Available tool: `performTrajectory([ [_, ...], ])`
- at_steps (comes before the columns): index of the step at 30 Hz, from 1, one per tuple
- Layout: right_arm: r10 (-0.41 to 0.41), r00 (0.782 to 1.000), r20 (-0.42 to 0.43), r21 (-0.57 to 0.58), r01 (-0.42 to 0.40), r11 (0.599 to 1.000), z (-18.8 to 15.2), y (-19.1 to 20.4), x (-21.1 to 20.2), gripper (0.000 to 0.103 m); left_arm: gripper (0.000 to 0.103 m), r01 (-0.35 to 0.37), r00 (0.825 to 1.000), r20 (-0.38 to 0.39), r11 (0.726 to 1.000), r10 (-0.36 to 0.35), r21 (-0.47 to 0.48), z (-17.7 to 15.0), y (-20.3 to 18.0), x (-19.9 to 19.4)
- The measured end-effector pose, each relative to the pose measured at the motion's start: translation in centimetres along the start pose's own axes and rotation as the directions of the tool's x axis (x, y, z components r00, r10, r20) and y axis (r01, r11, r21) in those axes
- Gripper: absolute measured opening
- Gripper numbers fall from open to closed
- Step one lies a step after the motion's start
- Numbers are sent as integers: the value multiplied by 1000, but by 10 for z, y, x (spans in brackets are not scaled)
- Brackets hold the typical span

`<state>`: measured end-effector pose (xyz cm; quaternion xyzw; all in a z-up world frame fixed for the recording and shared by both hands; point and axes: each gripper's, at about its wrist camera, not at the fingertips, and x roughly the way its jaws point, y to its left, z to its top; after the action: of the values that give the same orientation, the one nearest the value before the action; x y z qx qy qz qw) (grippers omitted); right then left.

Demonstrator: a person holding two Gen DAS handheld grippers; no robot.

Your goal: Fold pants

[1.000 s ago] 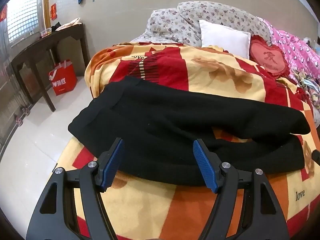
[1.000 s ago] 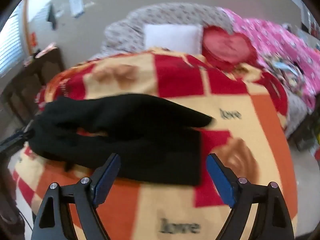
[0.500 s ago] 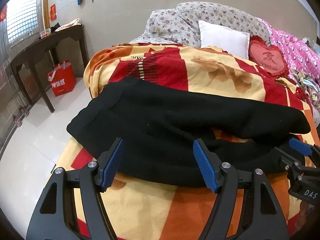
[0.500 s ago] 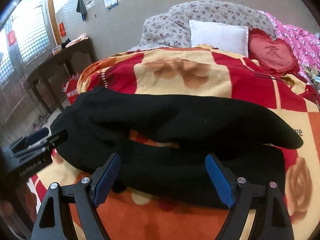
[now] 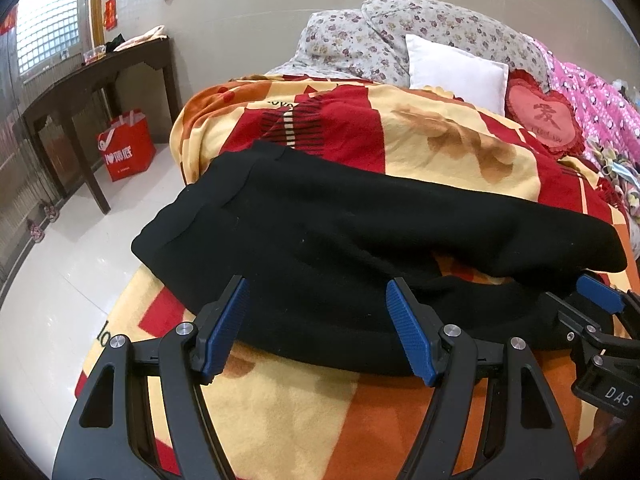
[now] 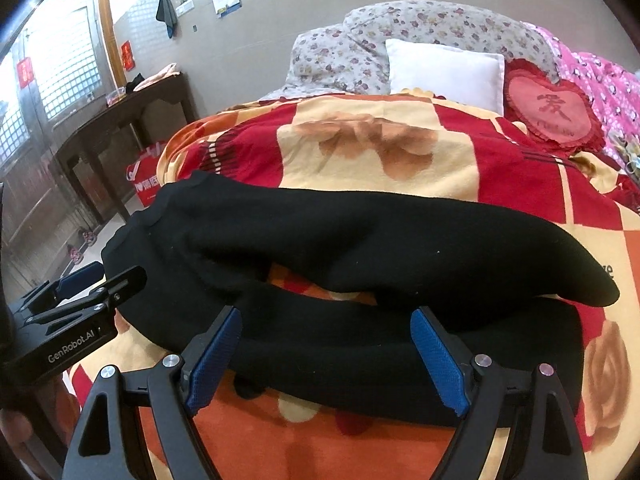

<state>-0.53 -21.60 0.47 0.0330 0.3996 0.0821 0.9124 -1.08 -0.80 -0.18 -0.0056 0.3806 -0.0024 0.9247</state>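
Black pants [image 5: 340,240] lie across the red, orange and cream blanket [image 5: 440,140], legs parted. Left gripper [image 5: 318,322] hovers wide over the near hem, its blue pads [image 5: 224,326] clear of cloth. Right gripper [image 6: 326,354] is spread equally wide above the nearer leg, gripping nothing.

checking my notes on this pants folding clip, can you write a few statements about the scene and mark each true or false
1. The black pants lie on the patterned blanket. True.
2. The left hand-held gripper is clamped on the pants. False: it is open, gripping nothing.
3. A white pillow sits beside a red heart cushion. True.
4. The right hand-held gripper holds a trouser leg. False: its jaws stand open.
5. The red bag is on the bed. False: it stands on the floor.
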Motion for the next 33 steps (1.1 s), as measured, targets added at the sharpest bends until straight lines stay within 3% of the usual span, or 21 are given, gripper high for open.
performTrajectory([
  [18, -1, 1000, -22, 8, 1, 1000, -3, 3, 9, 85, 72, -9, 1000, -27, 1000, 8, -8, -5, -1, 6],
  [33, 5, 999, -42, 4, -4, 1000, -3, 8, 17, 85, 71, 0, 999, -54, 998, -4, -68, -4, 13, 11],
])
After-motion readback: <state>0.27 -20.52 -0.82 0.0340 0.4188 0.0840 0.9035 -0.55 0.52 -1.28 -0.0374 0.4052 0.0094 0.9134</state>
